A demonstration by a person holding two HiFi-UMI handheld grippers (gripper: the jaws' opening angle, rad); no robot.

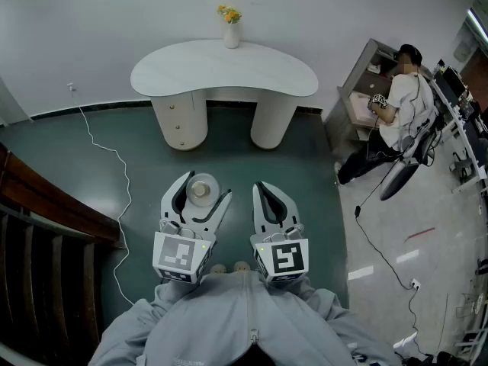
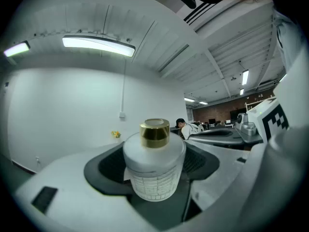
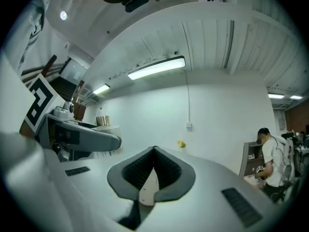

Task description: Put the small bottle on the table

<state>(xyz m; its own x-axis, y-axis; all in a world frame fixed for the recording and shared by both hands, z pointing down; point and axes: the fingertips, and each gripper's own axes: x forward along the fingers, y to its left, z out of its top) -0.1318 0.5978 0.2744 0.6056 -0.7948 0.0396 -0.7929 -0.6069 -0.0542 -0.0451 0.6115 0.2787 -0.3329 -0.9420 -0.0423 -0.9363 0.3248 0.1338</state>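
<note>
A small frosted white bottle point(image 2: 154, 166) with a gold cap sits upright between the dark pads of my left gripper point(image 2: 154, 170), which is shut on it. In the head view the same bottle point(image 1: 202, 191) shows from above, clasped in the left gripper point(image 1: 200, 193) over the green floor. My right gripper point(image 1: 265, 197) is beside it, jaws together and holding nothing; in the right gripper view the right gripper point(image 3: 153, 170) has its pads meeting at the tip. The white curved table point(image 1: 191, 75) stands ahead by the wall, well beyond both grippers.
A white vase with yellow flowers point(image 1: 231, 27) stands at the table's back edge. A white cable point(image 1: 114, 174) trails over the floor at the left. Dark wooden furniture point(image 1: 46, 235) fills the left side. A seated person point(image 1: 393, 120) and desks are at the right.
</note>
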